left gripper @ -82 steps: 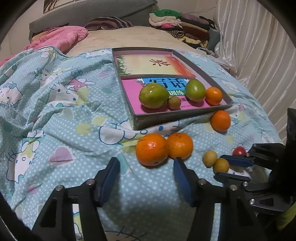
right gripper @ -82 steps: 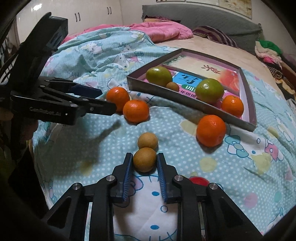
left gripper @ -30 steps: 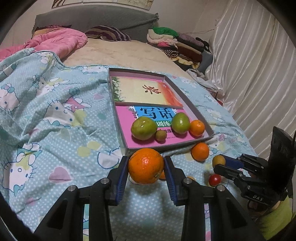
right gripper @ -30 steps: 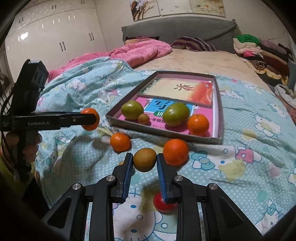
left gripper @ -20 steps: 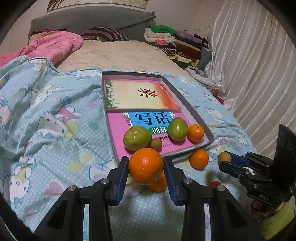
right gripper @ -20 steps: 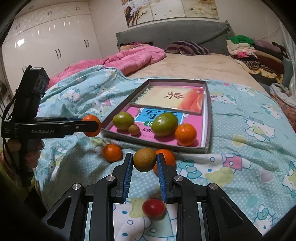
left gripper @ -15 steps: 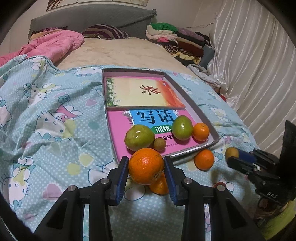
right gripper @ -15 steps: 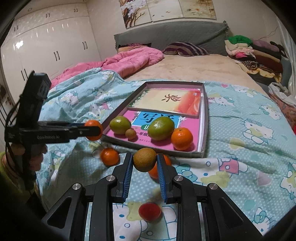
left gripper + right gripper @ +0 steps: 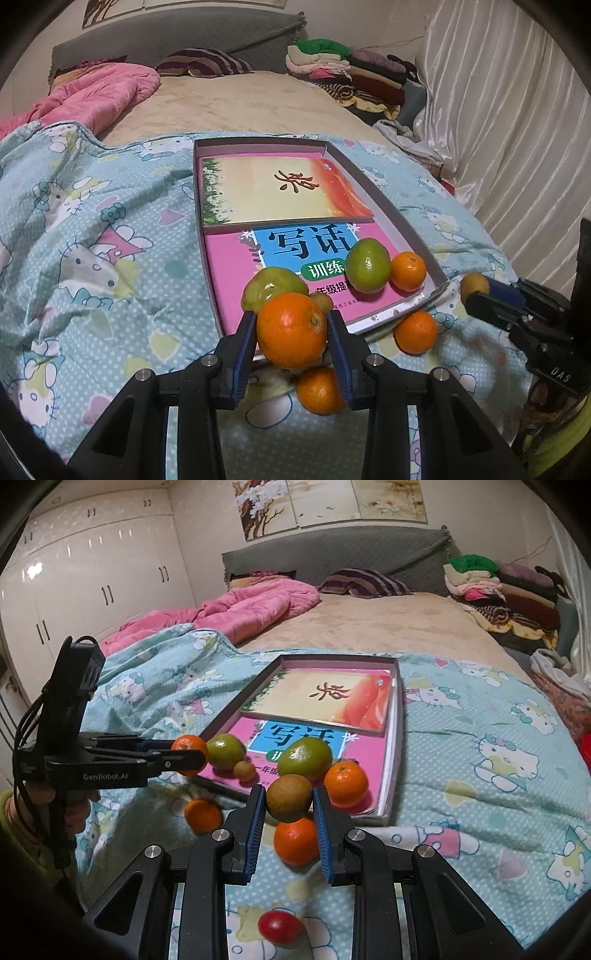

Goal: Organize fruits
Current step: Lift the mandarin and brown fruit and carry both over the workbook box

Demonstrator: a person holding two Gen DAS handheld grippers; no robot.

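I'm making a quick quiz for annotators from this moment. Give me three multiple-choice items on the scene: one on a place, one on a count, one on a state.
1. Where is the small red fruit?
A. inside the tray
B. on the blanket, outside the tray
C. in the left gripper

2. How many fruits lie inside the tray?
A. two
B. four
C. six

3. What is the right gripper doing?
A. shut on a small brown fruit
B. open and empty
C. shut on an orange

Answers:
1. B: the small red fruit lies on the blanket, nearer the camera than the tray.
2. B: the tray holds two green fruits, one orange and one small brown one.
3. A: the right gripper is shut on the small brown fruit, while the left gripper holds the large orange.
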